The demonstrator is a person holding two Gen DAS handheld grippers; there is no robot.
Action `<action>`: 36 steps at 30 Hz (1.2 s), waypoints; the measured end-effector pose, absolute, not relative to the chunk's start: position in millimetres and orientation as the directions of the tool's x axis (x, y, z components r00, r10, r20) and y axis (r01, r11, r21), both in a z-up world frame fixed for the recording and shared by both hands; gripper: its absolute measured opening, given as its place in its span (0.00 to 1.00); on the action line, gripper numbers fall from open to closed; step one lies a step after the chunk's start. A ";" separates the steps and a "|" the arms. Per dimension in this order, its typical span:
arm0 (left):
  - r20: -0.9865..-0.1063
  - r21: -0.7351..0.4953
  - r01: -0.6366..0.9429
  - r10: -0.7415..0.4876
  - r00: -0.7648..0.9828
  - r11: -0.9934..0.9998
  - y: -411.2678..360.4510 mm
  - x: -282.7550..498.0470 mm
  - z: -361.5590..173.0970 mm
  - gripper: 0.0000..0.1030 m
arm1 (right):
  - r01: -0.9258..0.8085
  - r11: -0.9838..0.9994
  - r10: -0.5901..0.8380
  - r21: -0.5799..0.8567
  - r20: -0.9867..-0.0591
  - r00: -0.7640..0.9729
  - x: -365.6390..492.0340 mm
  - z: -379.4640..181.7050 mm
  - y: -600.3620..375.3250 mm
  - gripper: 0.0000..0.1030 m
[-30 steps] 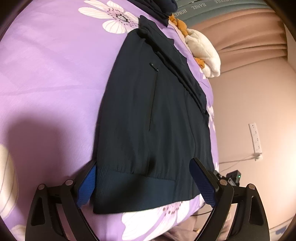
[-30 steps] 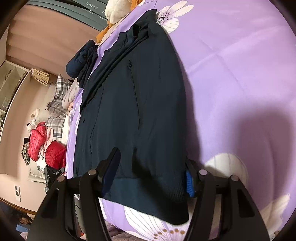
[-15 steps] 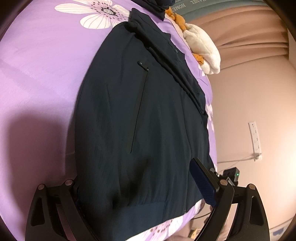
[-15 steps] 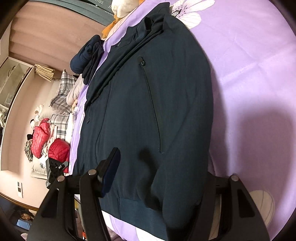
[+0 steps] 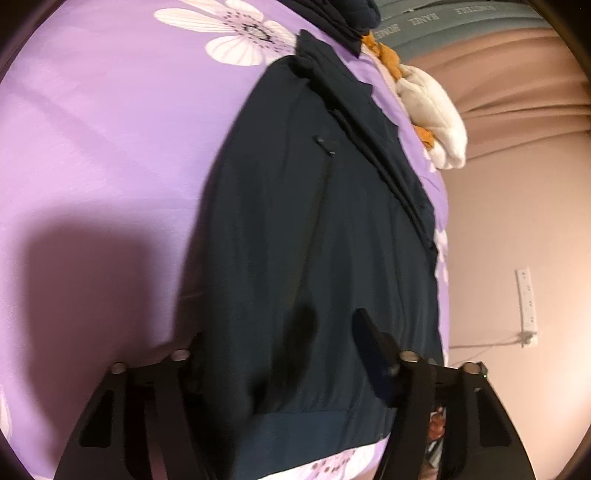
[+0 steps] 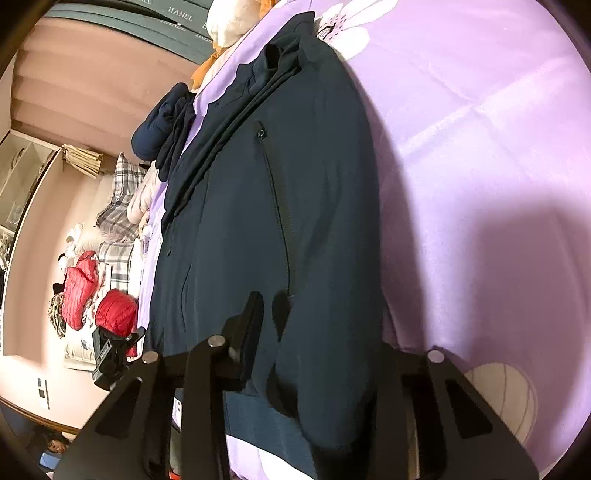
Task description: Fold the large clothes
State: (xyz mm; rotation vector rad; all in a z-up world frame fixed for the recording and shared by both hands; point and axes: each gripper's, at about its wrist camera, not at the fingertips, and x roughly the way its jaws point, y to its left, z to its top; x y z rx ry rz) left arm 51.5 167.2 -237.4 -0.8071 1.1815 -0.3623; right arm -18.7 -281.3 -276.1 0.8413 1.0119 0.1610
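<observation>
A navy zip-up jacket [image 5: 325, 240] is laid flat on a bed covered by a purple floral bedsheet [image 5: 110, 147]. All positions below are given relative to the jacket.

Left wrist view:
- The left hand-held gripper [image 5: 280, 354] is positioned at the jacket's ribbed hem [image 5: 314, 432], at its near end.
- Its jaws have just been closing, with a raised fold of jacket fabric between them. One finger is hidden beside the fabric; the other finger [image 5: 373, 350] is seen lying against the cloth. The jaws stand at a middling width, and whether the fabric is actually pinched cannot be told.
- A pocket zipper [image 5: 321, 206] runs lengthwise down the jacket's upper face.
- Beyond the collar end, a white and orange padded garment [image 5: 432, 114] is seen, and further dark navy clothing [image 5: 347, 14] lies past that end (partly cut off by the lens edge).

Right wrist view:
- The right hand-held gripper [image 6: 317, 354] is positioned at the same hem end, on the jacket's opposite side edge.
- Its jaws have just been closing to a narrow gap, and a bunched ridge of jacket fabric is gripped between them; only one finger [image 6: 247, 325] is exposed, the other being covered by cloth.
- Off the jacket's far side, beyond the bed edge, red puffer jackets [image 6: 96, 302] and a plaid fabric [image 6: 122, 206] are heaped.
</observation>
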 end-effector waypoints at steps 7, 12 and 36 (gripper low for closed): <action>-0.679 -0.722 -0.187 -0.630 0.376 0.666 169.7 50.3 -241.8 0.42 | 0.244 0.714 0.455 0.656 -0.700 0.551 -17.6 -275.6 -279.7 0.25; -0.694 -0.714 -0.250 -0.610 0.383 0.654 175.8 48.9 -248.6 0.22 | 0.253 0.739 0.415 0.624 -0.718 0.558 -18.7 -273.5 -277.0 0.20; -0.777 -0.600 -0.229 -0.490 0.396 0.767 163.8 46.3 -237.8 0.17 | 0.254 0.789 0.341 0.560 -0.742 0.576 -21.1 -268.9 -265.4 0.18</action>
